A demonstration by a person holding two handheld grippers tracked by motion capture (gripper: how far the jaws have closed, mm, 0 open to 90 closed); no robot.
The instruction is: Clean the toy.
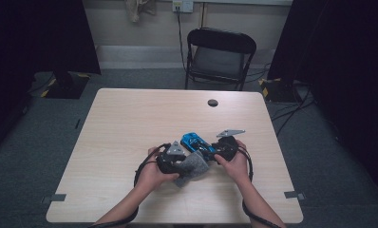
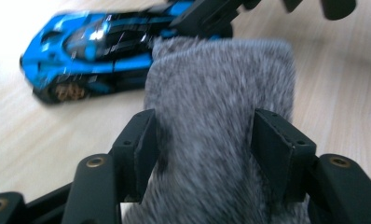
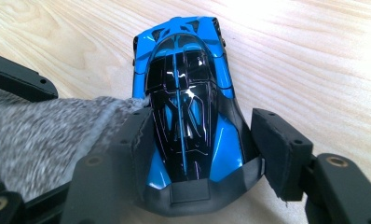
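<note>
Right gripper view: blue toy car (image 3: 186, 107) clasped across its tail by right gripper (image 3: 200, 140), long axis running away, nose far.

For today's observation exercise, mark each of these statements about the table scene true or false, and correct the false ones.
1. The toy car is red. False: it is blue and black.
2. A grey fuzzy cloth lies between the jaws of the left gripper. True.
3. The car sits between the jaws of the right gripper. True.
4. The car rests on the folding chair. False: it rests on the wooden table, and the chair stands beyond the table's far edge.
5. The cloth is far from the car. False: its edge reaches the car's side.
</note>
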